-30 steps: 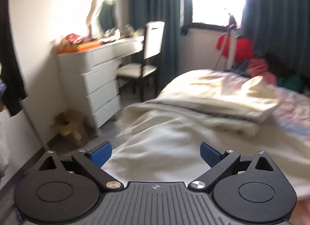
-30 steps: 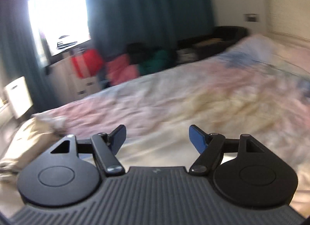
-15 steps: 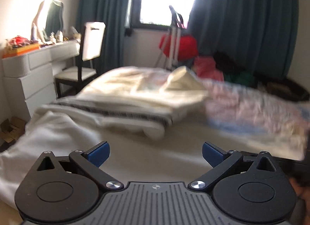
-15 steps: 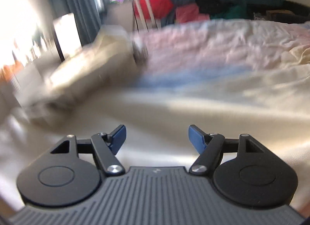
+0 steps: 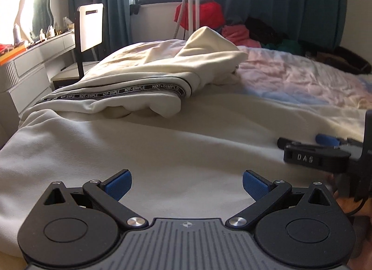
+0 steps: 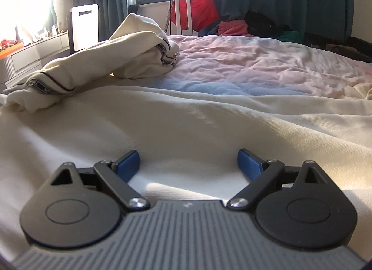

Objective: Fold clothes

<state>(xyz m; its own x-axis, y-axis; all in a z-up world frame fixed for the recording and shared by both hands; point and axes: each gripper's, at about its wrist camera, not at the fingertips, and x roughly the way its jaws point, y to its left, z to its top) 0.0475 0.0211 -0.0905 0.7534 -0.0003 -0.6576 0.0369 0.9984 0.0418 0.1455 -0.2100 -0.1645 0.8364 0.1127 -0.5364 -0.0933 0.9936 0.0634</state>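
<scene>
A cream garment (image 5: 162, 144) (image 6: 186, 130) lies spread flat over the near part of the bed. Beyond it a second cream garment (image 5: 148, 79) (image 6: 130, 60) with a black lettered stripe lies bunched up. My left gripper (image 5: 186, 184) hovers low over the flat cloth, open, nothing between its blue pads. My right gripper (image 6: 188, 165) is also low over the cloth, its jaws opening wide with only cloth below them. The right gripper (image 5: 325, 144) also shows at the right edge of the left wrist view, lying close to the cloth.
A pink and blue bedsheet (image 5: 302, 79) covers the rest of the bed. A white chair (image 5: 89, 28) and a white dresser (image 5: 30, 65) stand at the left. A garment steamer stand (image 5: 193, 2), red fabric (image 5: 202, 14) and piled clothes (image 5: 241, 35) sit under the curtained window.
Both grippers swung round and dropped toward the flat cream garment. The right gripper's jaws have spread wider. The views have steadied after the blur.
</scene>
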